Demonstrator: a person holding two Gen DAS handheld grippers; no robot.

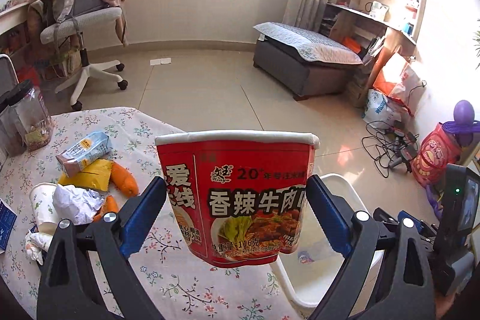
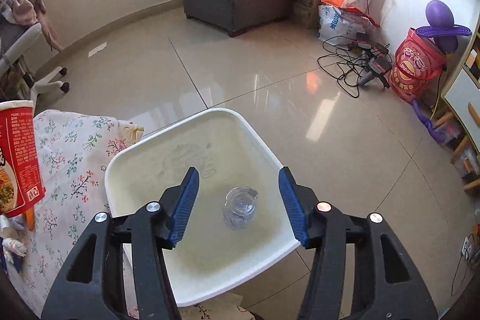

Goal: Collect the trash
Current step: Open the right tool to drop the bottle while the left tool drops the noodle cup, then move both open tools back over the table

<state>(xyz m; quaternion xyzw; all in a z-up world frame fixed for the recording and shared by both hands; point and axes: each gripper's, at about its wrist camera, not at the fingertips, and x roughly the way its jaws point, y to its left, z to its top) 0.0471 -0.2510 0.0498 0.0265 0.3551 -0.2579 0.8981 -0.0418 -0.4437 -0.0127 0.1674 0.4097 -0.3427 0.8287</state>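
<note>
red paper noodle cup (image 1: 237,200), white-rimmed, sits clamped between the left gripper (image 1: 237,200) pads; right gripper (image 2: 238,203) jaws gape above a crumpled clear plastic bottle (image 2: 240,210) in the smooth white bin (image 2: 126,170).

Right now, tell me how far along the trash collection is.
Done: a clear plastic piece lies in the white bin, under the open right gripper. In hand: the left gripper grips the red noodle cup near the bin. Left on the floral table: milk carton, yellow wrapper, crumpled paper, paper cup and orange scraps.
</note>
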